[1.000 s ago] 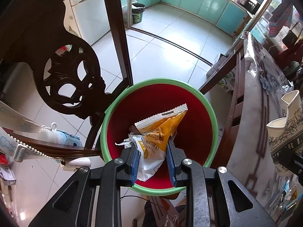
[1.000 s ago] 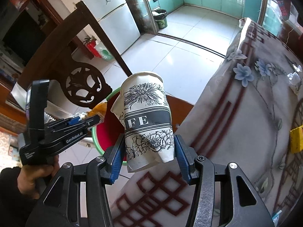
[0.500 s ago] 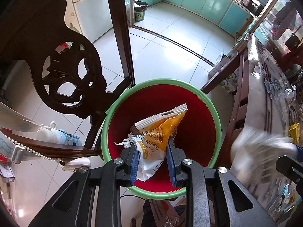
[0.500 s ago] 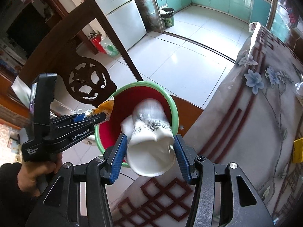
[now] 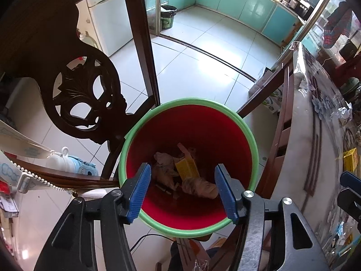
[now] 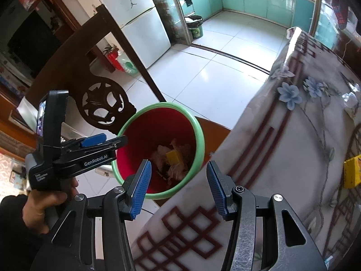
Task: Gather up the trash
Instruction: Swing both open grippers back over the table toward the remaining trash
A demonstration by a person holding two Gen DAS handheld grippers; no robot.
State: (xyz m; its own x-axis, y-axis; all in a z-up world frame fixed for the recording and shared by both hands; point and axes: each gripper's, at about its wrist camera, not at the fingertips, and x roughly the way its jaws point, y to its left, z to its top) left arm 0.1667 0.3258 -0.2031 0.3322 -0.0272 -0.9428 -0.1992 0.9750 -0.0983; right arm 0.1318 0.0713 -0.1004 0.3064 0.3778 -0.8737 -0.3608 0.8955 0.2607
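A red bin with a green rim (image 5: 187,100) stands on the floor beside the table. At its bottom lie a yellow snack wrapper (image 5: 187,166), crumpled brown paper (image 5: 163,160) and a pale crumpled lump (image 5: 199,187). My left gripper (image 5: 182,169) hangs over the bin's mouth pointing down; its jaws are opening and nothing is between them. My right gripper (image 6: 179,163) stands open and empty above the bin's rim (image 6: 162,106) and the table's corner. The right wrist view shows a hand holding the left gripper (image 6: 108,140) at the bin's left side.
A carved dark wooden chair (image 5: 85,94) stands right behind the bin. To the right is the table under a floral cloth (image 6: 293,146), with a yellow box (image 6: 352,171) and a crumpled clear wrapper (image 6: 350,99) on it. White floor tiles stretch beyond towards a fridge (image 6: 140,22).
The left jaws have spread and the snack wrapper has dropped into the bin. The printed paper cup has left the right gripper, whose jaws now hold nothing.
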